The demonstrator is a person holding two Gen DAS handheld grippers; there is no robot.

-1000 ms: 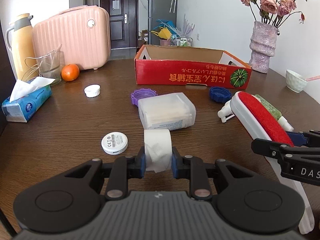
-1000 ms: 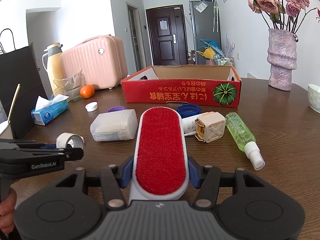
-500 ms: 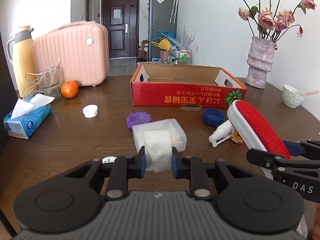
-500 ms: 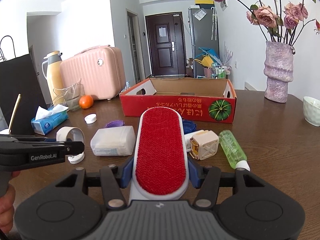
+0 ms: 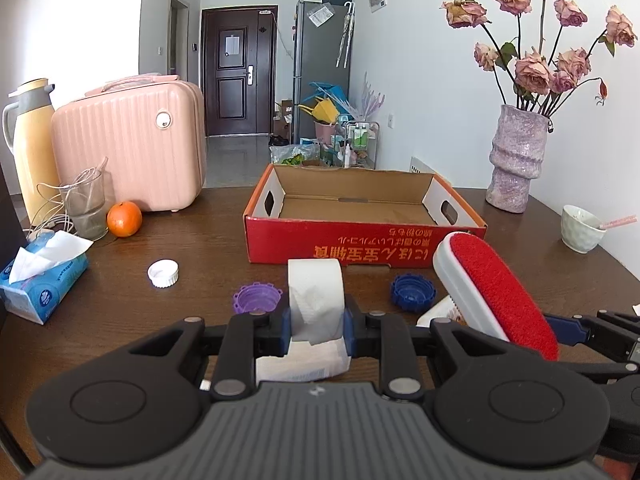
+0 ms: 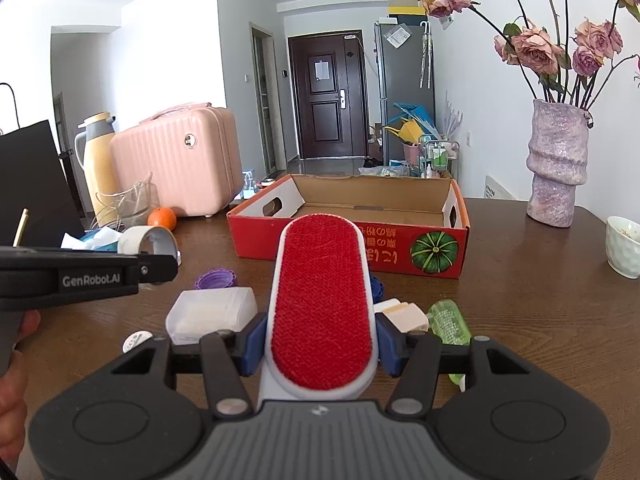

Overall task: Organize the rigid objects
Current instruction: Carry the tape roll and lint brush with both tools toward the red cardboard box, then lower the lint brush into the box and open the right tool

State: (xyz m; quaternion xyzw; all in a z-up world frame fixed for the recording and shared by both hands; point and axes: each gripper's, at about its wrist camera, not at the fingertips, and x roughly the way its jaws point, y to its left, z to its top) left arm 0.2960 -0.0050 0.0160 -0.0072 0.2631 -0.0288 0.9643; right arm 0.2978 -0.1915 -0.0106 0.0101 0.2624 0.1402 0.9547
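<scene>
Above the table (image 5: 160, 340) | left gripper (image 5: 316, 322) clamped on tape roll (image 5: 316, 300) | right gripper (image 6: 320, 346) squeezing lint brush (image 6: 322, 304) | red box (image 5: 360, 246) just ahead

Both grippers have risen off the surface (image 5: 120, 320) and moved toward the red box (image 5: 360, 248). The left gripper (image 5: 316, 324), clamped on the white roll (image 5: 316, 296), now holds it clear above the plastic case (image 6: 212, 312), in line with the box's front wall. The right gripper (image 6: 320, 350) has lifted the lint brush (image 6: 322, 308), whose tip now overlaps the box front. The box's inside floor has come into sight.
</scene>
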